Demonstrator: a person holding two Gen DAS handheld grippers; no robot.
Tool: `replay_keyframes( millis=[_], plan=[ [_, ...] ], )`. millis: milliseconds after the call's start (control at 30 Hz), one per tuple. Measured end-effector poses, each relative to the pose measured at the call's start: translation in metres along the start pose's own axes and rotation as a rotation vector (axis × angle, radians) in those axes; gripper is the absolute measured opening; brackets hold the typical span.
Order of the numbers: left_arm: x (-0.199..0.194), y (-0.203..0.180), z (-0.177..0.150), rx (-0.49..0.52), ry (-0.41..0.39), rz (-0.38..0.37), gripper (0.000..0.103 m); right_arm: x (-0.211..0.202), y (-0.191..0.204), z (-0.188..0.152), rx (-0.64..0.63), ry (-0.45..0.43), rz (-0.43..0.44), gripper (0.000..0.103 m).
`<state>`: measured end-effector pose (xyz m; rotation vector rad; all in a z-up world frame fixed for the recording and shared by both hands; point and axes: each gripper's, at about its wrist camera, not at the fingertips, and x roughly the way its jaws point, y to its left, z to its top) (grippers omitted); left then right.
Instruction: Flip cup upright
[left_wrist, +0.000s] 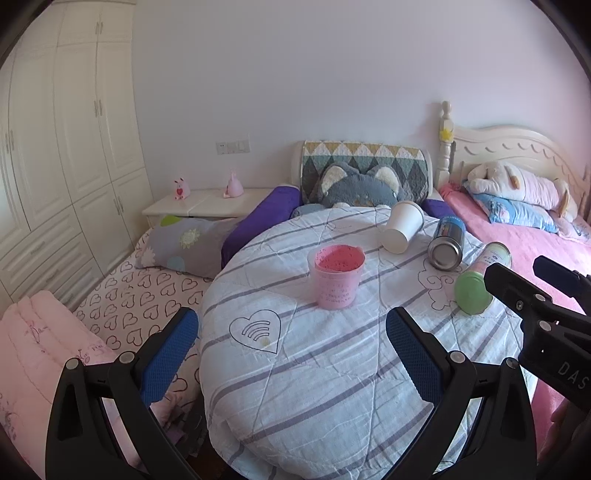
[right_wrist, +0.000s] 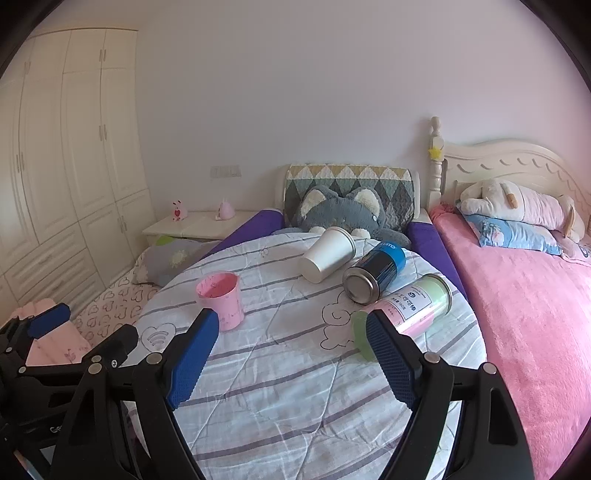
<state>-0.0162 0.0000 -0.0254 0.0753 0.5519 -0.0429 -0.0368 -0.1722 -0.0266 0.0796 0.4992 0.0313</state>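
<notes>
A white paper cup (left_wrist: 402, 226) lies on its side on the striped quilt (left_wrist: 314, 350), its closed base toward me; it also shows in the right wrist view (right_wrist: 327, 254). A pink cup (left_wrist: 336, 275) stands upright at the quilt's middle, also in the right wrist view (right_wrist: 221, 300). My left gripper (left_wrist: 291, 354) is open and empty, short of the pink cup. My right gripper (right_wrist: 291, 356) is open and empty, its right finger (right_wrist: 391, 358) just in front of a lying green-lidded can (right_wrist: 413, 310).
A blue can (right_wrist: 375, 271) lies between the white cup and the green-lidded can. A grey cat plush (right_wrist: 340, 214) sits at the headboard. A pink bed (right_wrist: 524, 314) lies to the right, a nightstand (right_wrist: 199, 225) and wardrobe (right_wrist: 66, 166) to the left.
</notes>
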Motion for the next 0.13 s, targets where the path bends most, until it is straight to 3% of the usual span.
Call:
replay_keyframes(
  millis=[133],
  plan=[
    [0.0114, 0.0043, -0.0010, -0.010, 0.028, -0.007, 0.103, 0.0101, 0.0024, 0.0006, 0.001, 0.021, 0.004, 0.083]
  ],
)
